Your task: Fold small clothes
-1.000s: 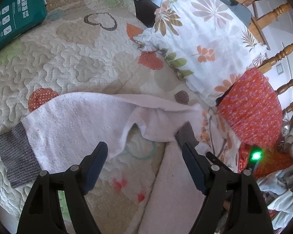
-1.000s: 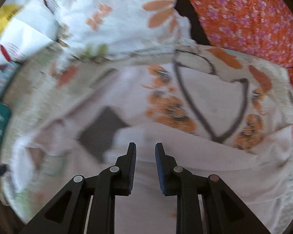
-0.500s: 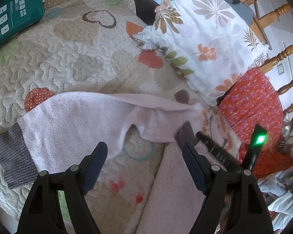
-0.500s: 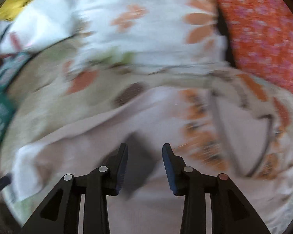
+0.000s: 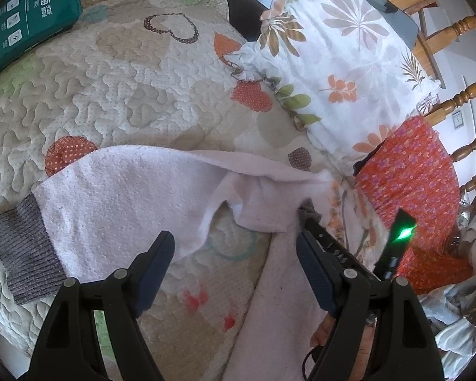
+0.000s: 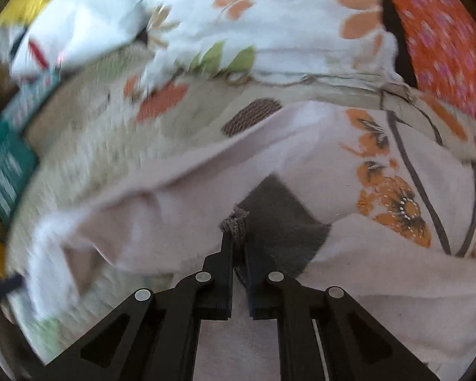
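A small pale pink garment with grey ribbed cuffs lies on a quilted bedspread. One sleeve stretches left and ends in a grey cuff. My left gripper is open and empty above the gap between sleeve and body. My right gripper is shut on the other grey cuff, over the garment's printed body. It also shows in the left wrist view, at the pinched cuff.
A floral pillow and an orange flowered cloth lie at the right by a wooden chair. A green package sits at the far left. Crumpled clothes pile at the lower right.
My right gripper swung left, came in over the grey cuff and closed on it. My left gripper stayed open and drifted only slightly.
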Tool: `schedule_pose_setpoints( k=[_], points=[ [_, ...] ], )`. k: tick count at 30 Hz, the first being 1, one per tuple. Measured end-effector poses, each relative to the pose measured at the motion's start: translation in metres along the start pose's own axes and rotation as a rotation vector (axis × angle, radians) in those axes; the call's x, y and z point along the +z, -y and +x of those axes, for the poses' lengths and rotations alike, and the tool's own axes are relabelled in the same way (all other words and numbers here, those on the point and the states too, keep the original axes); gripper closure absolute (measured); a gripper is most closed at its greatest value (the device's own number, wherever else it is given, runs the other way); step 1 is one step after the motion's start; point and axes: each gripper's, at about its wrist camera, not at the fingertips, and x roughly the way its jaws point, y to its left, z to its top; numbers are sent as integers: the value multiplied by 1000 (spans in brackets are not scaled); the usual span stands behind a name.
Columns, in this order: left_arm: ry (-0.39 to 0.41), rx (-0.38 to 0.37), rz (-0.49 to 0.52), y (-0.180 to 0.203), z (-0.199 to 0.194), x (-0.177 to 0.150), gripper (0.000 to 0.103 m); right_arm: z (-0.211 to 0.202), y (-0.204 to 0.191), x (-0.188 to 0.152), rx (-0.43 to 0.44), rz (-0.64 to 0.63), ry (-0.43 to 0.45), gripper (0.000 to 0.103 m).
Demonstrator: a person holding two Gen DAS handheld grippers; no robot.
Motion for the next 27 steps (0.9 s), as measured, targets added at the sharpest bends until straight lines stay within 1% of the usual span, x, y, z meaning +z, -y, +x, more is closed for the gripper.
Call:
schedule_pose_setpoints(
  k=[2,4,8,10,11,12,13,14,16,17,18,21,22,23,25,27],
  points=[
    [-1,0,-1,0,0,0,25,-6,4,2,27,32,0,96],
    [1,5,1,1,0,0,25,-10,0,1,57,35,-6,97],
    [-1,11,3,2,1,-1,25,-12,-35,-12,135,-35,-43,97],
    [-5,15,5,3,4,-2,25,-4,-57,-22,194,-81,-97,95],
    [-8,14,7,4,4,-3,25,0,-65,-27,201,-108,-129,93],
    [-9,13,10,5,4,-3,25,4,-70,-32,189,-136,-148,92],
    [-8,14,13,5,4,-3,25,4,-72,-37,174,-150,-148,91],
    [-5,17,16,4,3,-3,25,1,-74,-41,156,-169,-140,83],
    [12,30,23,1,-3,1,25,-10,-69,-45,152,-182,-118,72],
    [30,44,20,-2,-7,4,25,-19,-62,-44,124,-181,-90,72],
    [66,75,10,-8,-16,9,25,-26,-56,-43,101,-179,-73,72],
    [150,164,-36,-31,-39,23,25,-43,-46,-41,92,-168,-53,71],
    [188,205,-67,-44,-50,28,25,-49,-48,-42,102,-169,-45,70],
    [215,236,-93,-54,-59,30,25,-53,-52,-43,113,-172,-41,63],
    [268,302,-168,-81,-78,36,25,-56,-67,-48,142,-191,-42,57],
    [297,334,-228,-104,-92,39,25,-52,-94,-59,190,-237,-55,56]
  ],
)
